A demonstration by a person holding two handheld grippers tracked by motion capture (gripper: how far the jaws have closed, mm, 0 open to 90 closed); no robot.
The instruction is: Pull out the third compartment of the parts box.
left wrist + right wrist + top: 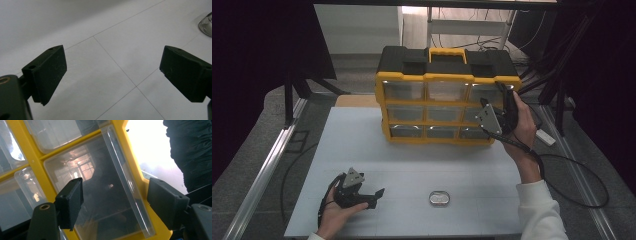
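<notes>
A yellow and black drawer cabinet with clear drawers stands at the far middle of the white table. My right gripper is raised against its right-hand column. In the right gripper view the gripper has its jaws wide apart, with a clear drawer front and its raised ridge between them; the pads do not press on it. My left gripper rests low at the table's front left, open with only bare tabletop between its jaws.
A small shiny oval dish lies near the front edge, right of the left gripper; its rim appears in the left gripper view. The right gripper's cable loops off the table's right side. Metal rails flank the table.
</notes>
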